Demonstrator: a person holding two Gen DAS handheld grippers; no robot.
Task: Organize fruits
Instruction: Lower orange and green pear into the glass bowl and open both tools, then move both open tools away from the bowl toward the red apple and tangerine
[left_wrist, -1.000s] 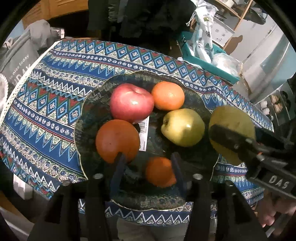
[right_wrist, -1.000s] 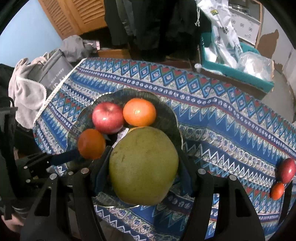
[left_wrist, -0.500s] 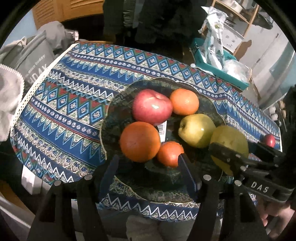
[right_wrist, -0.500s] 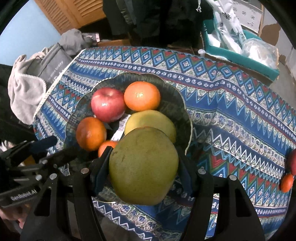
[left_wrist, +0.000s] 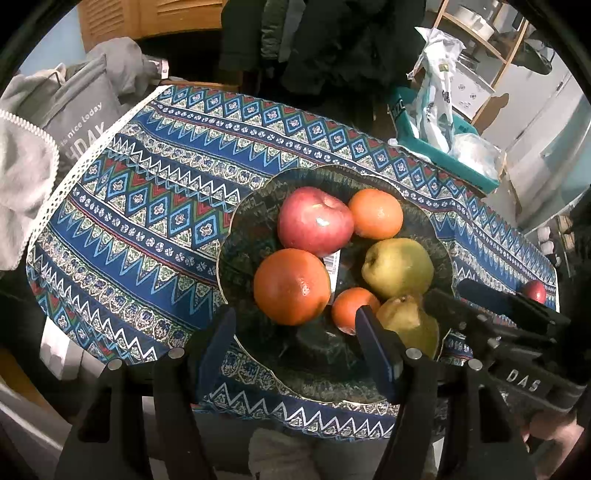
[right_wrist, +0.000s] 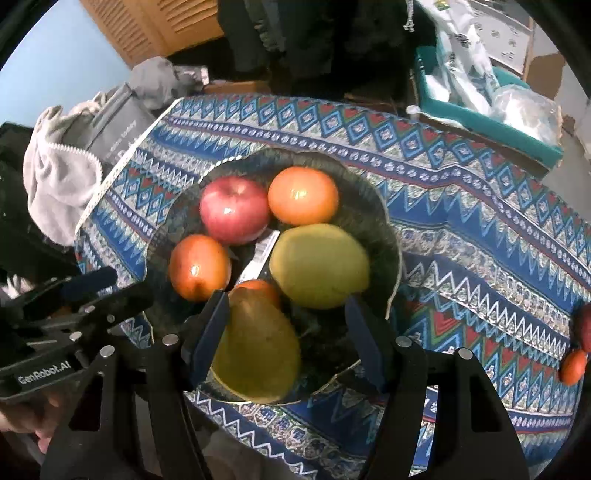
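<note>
Right gripper (right_wrist: 284, 325), fingers spread wide around but apparently off the pear (right_wrist: 255, 354) resting in the bowl (right_wrist: 384, 221) beside 5 fruits; left gripper (left_wrist: 295, 343) open, empty, apparently clearing space.

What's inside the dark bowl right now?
The bowl holds a red apple, two oranges, a green apple, a pear, and a small orange partly hidden behind the pear.
</note>
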